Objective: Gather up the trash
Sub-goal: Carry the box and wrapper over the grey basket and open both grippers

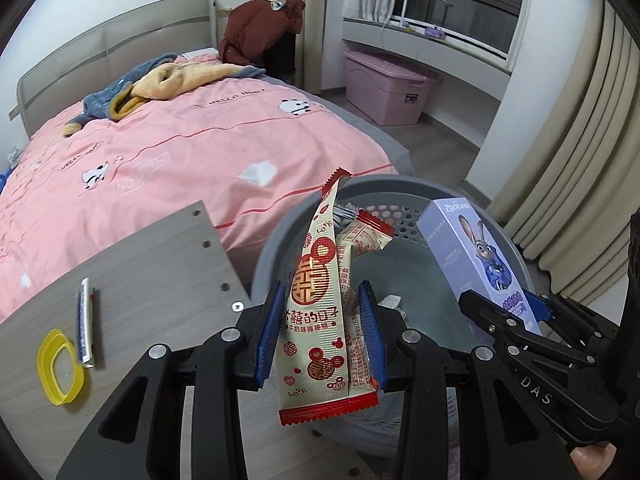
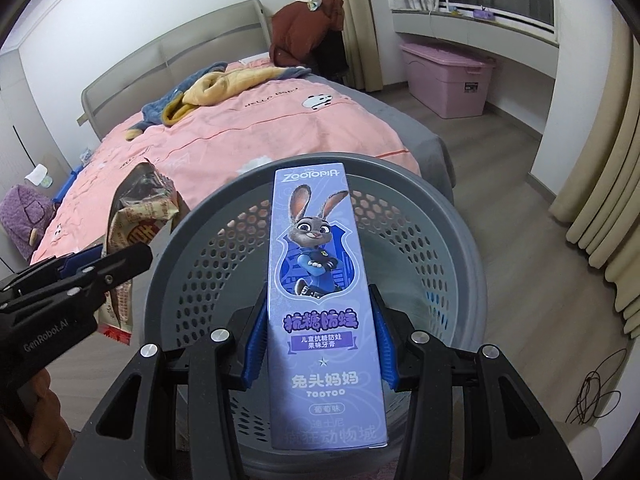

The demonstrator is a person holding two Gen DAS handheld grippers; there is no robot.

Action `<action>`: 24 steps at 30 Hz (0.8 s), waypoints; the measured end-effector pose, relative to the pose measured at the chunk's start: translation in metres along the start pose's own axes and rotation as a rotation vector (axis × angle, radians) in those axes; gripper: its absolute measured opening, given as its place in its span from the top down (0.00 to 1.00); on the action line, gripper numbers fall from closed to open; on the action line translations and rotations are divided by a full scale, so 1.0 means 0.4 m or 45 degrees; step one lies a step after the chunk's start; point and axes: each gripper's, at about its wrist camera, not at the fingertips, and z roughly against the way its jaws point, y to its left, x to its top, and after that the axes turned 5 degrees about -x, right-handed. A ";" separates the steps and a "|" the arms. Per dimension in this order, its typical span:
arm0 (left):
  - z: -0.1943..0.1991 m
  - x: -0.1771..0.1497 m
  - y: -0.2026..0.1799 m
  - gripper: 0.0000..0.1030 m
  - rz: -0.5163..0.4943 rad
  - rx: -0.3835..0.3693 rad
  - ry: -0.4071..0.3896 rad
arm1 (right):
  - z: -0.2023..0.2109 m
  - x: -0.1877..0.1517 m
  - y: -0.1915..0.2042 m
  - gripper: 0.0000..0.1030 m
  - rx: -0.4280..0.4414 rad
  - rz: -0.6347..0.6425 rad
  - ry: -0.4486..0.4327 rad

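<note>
My left gripper (image 1: 322,292) is shut on two cream-and-red snack wrappers (image 1: 316,320), which stand upright between its blue pads. They hang over the left side of a grey perforated trash basket (image 1: 384,182). A small white scrap (image 1: 390,302) lies on the basket's bottom. My right gripper (image 2: 319,292) is shut on a long purple Zootopia toothpaste box (image 2: 316,240), held lengthwise above the middle of the basket (image 2: 192,232). In the right wrist view the left gripper (image 2: 120,260) and its wrappers (image 2: 140,220) appear at the left, beside the basket's rim.
A bed with a pink cover (image 1: 160,152) lies behind the basket, with a white tissue (image 1: 256,172) on it. A wooden tabletop (image 1: 140,272) at the left carries a yellow ring (image 1: 60,364) and a small tube (image 1: 86,324). Curtains (image 1: 560,200) hang right; a pink storage box (image 1: 384,88) stands behind.
</note>
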 end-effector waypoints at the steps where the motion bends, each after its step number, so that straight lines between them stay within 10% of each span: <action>1: -0.004 -0.002 -0.011 0.65 -0.008 -0.002 0.007 | -0.002 0.000 -0.006 0.56 0.000 -0.004 0.002; 24: -0.001 0.003 -0.028 0.37 -0.005 0.086 -0.004 | 0.015 -0.002 -0.054 0.37 -0.005 -0.040 -0.049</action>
